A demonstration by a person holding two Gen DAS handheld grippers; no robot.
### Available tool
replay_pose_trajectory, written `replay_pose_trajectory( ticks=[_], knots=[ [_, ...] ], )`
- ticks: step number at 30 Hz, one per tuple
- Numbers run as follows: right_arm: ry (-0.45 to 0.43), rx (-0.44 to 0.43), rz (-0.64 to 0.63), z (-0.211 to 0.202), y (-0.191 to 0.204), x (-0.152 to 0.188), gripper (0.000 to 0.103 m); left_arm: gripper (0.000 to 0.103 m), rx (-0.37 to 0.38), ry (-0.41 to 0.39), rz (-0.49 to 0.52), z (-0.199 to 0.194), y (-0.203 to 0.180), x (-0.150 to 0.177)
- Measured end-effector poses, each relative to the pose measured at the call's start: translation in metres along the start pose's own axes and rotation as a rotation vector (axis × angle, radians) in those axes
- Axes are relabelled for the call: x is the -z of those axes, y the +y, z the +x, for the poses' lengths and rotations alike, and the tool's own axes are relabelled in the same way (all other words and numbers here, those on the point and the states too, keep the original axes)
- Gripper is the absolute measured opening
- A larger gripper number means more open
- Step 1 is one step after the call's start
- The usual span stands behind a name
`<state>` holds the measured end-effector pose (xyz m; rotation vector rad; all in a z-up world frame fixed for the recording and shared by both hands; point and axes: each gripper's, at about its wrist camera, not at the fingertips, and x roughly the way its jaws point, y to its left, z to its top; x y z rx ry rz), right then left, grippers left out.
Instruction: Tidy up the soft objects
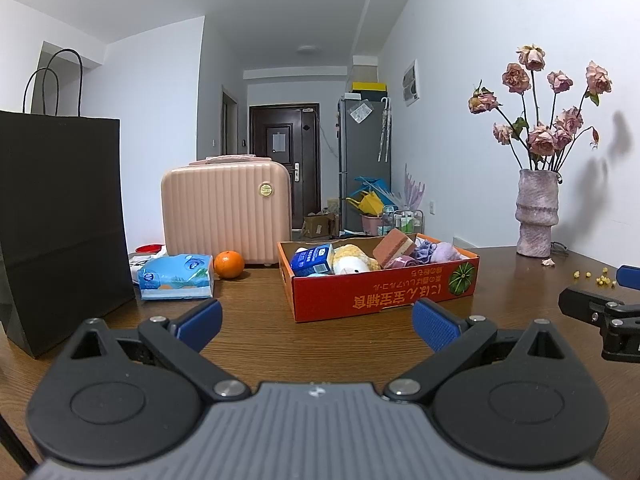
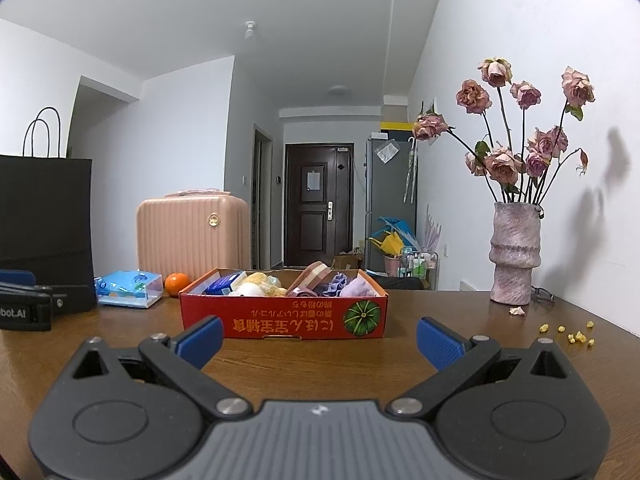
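A red cardboard box (image 1: 380, 292) (image 2: 280, 318) stands on the wooden table and holds soft things: a blue tissue pack (image 1: 312, 260), a yellow-white plush toy (image 1: 352, 262), a pink sponge (image 1: 396, 246) and purple cloths (image 1: 436, 251). A second blue tissue pack (image 1: 176, 276) (image 2: 128, 289) lies on the table left of the box. My left gripper (image 1: 318, 322) is open and empty, low over the table in front of the box. My right gripper (image 2: 320, 340) is open and empty, also before the box.
A black paper bag (image 1: 60, 216) stands at the left. A pink suitcase (image 1: 226, 210) and an orange (image 1: 229, 264) sit behind the loose tissue pack. A vase of dried roses (image 1: 536, 216) stands at the right, with yellow crumbs (image 2: 572, 334) near it.
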<state>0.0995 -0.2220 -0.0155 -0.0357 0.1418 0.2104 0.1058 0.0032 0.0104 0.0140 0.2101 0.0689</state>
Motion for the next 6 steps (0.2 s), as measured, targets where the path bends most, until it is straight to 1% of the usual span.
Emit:
replay_pose_trajectory(
  ticks=[6],
  knots=[
    [0.011, -0.003, -0.001, 0.0014, 0.0003, 0.0007, 0.103, 0.103, -0.003, 0.001, 0.003, -0.0001, 0.0, 0.0003]
  ],
)
